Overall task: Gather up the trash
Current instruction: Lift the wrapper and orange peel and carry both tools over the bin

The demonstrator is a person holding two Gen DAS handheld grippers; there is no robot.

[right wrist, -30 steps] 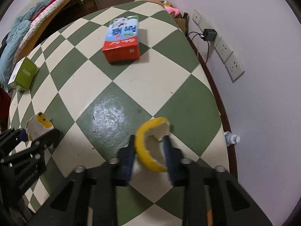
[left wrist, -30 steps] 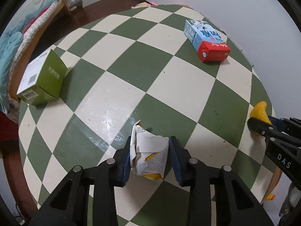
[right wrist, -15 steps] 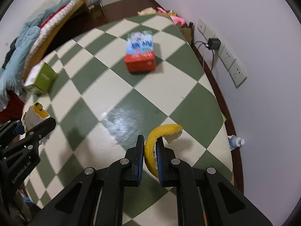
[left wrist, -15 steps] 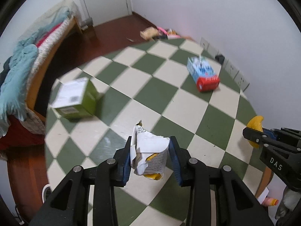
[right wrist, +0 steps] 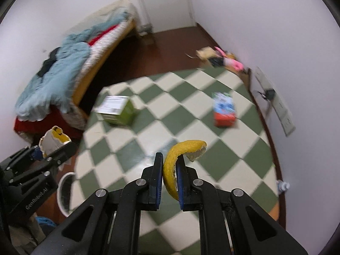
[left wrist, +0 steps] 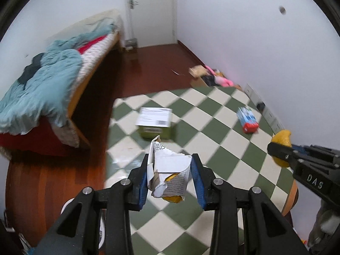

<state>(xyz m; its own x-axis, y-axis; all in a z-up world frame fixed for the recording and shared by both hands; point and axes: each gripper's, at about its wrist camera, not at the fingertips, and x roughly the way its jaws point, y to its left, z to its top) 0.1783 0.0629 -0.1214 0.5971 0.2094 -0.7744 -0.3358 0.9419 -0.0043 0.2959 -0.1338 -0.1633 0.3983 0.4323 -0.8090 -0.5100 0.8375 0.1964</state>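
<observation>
Above the checkered floor (left wrist: 212, 131), the left gripper (left wrist: 170, 178) is gripping a crumpled carton (left wrist: 169, 175), the right gripper (right wrist: 170, 176) pinching a peel (right wrist: 170, 170); the green box (right wrist: 116, 110) is lying nearer the left.

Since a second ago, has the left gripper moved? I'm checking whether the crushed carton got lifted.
Yes. The left gripper, shut on the crushed carton, has risen away from the checkered mat, which now looks smaller and farther below.

Both wrist cameras are looking forward and down from well above the checkered mat (left wrist: 212, 127), sharing the somewhat blurred bed (right wrist: 70, 63) and door.
</observation>
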